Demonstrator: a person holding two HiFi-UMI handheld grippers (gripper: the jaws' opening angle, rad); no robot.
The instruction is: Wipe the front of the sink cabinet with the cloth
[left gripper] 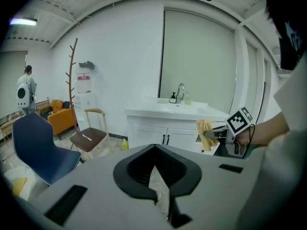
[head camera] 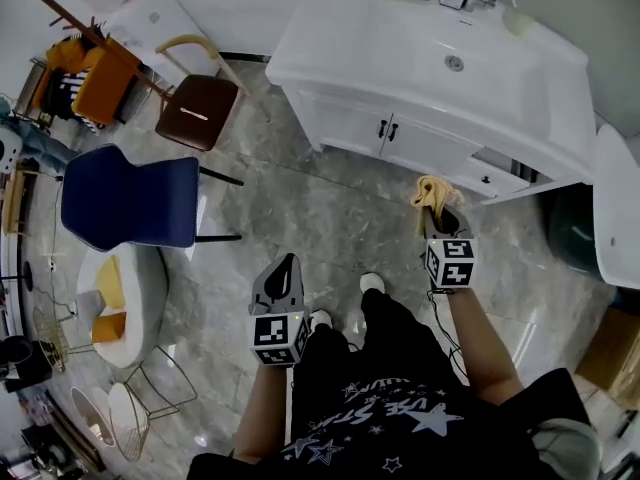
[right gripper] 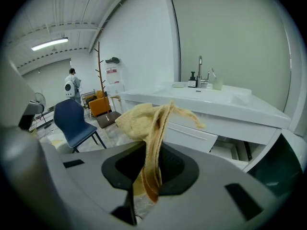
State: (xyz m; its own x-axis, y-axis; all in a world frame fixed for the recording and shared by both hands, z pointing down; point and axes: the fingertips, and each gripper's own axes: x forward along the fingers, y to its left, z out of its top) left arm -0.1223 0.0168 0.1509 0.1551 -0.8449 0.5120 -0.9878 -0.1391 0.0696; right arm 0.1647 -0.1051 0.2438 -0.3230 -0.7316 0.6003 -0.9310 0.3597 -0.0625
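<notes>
The white sink cabinet [head camera: 350,123] stands ahead of me, its two doors shut, each with a black handle. My right gripper [head camera: 438,211] is shut on a yellow cloth [head camera: 432,190], held in the air short of the cabinet's right part. In the right gripper view the cloth [right gripper: 144,123] bunches up out of the jaws in front of the cabinet [right gripper: 192,135]. My left gripper [head camera: 287,265] hangs lower and further back over the floor, jaws together and empty. The left gripper view shows the cabinet [left gripper: 148,133] and the cloth [left gripper: 205,128] at a distance.
A drawer [head camera: 500,163] stands pulled out at the cabinet's right end. A dark bin [head camera: 570,228] and a white fixture [head camera: 615,208] are at the right. At the left stand a brown chair [head camera: 200,108], a blue chair [head camera: 130,198] and a round white table [head camera: 150,278].
</notes>
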